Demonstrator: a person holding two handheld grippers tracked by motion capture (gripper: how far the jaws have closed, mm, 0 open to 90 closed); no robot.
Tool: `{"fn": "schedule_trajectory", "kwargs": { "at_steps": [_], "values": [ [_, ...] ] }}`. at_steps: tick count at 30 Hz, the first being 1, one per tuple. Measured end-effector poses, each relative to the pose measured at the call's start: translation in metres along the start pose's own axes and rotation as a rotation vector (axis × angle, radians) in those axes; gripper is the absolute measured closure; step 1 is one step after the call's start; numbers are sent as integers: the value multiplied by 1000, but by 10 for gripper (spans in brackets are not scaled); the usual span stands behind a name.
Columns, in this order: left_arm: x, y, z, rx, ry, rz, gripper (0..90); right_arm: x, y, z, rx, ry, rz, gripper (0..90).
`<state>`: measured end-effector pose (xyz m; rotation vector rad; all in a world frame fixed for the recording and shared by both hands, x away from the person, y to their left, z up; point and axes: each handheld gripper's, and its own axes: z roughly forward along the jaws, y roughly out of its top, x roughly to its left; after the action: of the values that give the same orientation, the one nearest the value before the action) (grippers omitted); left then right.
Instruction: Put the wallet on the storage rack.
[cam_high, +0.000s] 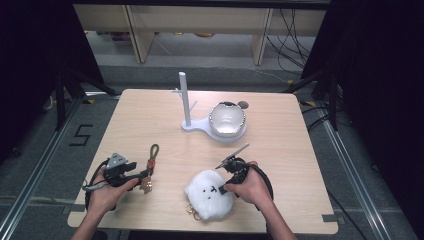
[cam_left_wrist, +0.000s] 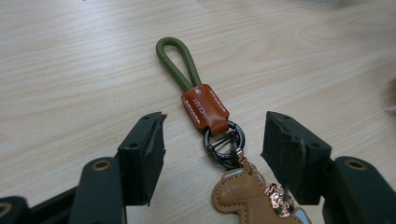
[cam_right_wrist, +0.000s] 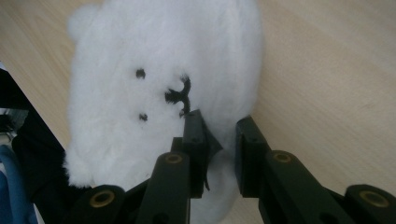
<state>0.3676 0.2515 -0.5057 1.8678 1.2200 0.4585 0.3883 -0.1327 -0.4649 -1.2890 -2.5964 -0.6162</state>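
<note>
- White plush bear-face charm: flat on the counter, near its front edge, face up; two black dot eyes and stitched black muzzle seen in the right gripper view. Gold clasp at its front-left edge, toward the person.
- Right hand-held gripper: at the right edge of the plush charm, jaws narrowed and pinching a fold of white fur; pads pressed into the fur beside the muzzle.
- Keychain: left of the plush charm, apart from it. Olive-green cord loop, orange-brown leather sleeve with white stitching, dark metal ring, tan leather pendant with rose-gold fitting; all flat on the counter.
- Left hand-held gripper: left of the plush charm, jaws wide apart, one either side of the keychain's ring and pendant top; pads clear of the keychain.
- White peg stand: behind the plush charm, mid-counter, upright post with short side pegs on a flat base.
- Silvery bowl: on the stand's base, right of the post, behind the plush charm.
</note>
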Motion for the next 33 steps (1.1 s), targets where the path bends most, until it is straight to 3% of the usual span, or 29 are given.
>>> {"fn": "schedule_trajectory", "kwargs": {
  "at_steps": [1,4,9,10,14,15,18,19,21,22,24,26,33],
  "values": [
    [0,0,0,-1,3,6,380,0,0,-5,-25,-19,-34,787],
    [-1,0,1,-12,-6,3,380,4,2,-16,-26,-35,-32,791],
    [-1,-1,1,-17,-5,3,380,3,4,-27,-61,-67,-70,793],
    [-1,-1,1,-17,-1,3,380,1,5,-35,-69,-90,-103,794],
    [-1,0,0,-23,11,5,381,4,7,-49,-106,-100,-118,796],
    [-1,0,0,-25,11,4,381,6,7,-54,-131,-113,-115,797],
    [-1,0,-1,-25,12,5,381,5,9,-60,-137,-125,-125,798],
    [-1,0,-1,-26,13,3,381,7,9,-64,-138,-127,-106,798],
    [-1,-1,-1,-32,9,2,381,5,11,-70,-156,-143,-120,799],
    [-1,-1,-1,-33,8,0,381,5,12,-79,-167,-163,-105,800],
    [0,-1,-1,-35,8,0,381,4,13,-82,-179,-159,-100,800],
    [0,-1,-1,-38,14,1,381,1,15,-94,-210,-182,-122,800],
    [0,-1,-2,-39,18,-2,381,-5,20,-110,-253,-212,-118,801]
  ]
}}
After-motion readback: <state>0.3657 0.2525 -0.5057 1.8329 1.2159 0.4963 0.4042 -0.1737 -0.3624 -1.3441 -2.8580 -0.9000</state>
